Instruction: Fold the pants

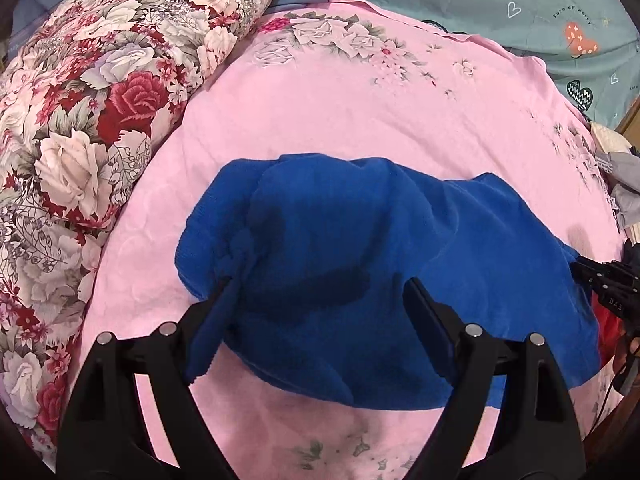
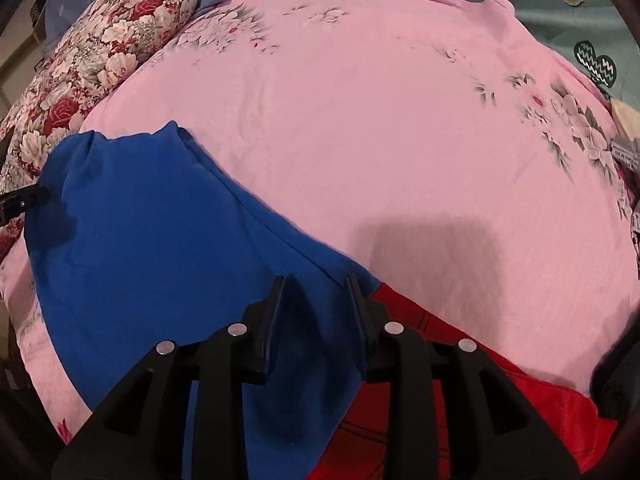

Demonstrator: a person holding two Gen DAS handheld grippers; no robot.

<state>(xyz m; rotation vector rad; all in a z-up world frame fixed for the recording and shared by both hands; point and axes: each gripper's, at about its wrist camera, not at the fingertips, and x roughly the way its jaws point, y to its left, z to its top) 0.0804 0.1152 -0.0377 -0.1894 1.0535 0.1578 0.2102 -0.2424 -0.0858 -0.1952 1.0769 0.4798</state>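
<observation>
i'm mid-fold on the blue pants (image 1: 360, 264), bunched at centre frame on the pink sheet (image 1: 360, 112): left gripper (image 1: 316, 284) spread wide above them, right gripper (image 2: 316, 284) narrowed but clamping nothing, so i'm next needing a fresh edge grab.

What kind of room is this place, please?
Most likely a bedroom: blue pants lie on a pink flowered bedsheet, beside a rolled floral quilt.

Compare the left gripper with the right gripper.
The left gripper stands wide open over the blue pants; the right gripper is nearly closed, with blue cloth between its fingers. Red fabric lies beside only the right gripper. Both are black and angled downward.
</observation>
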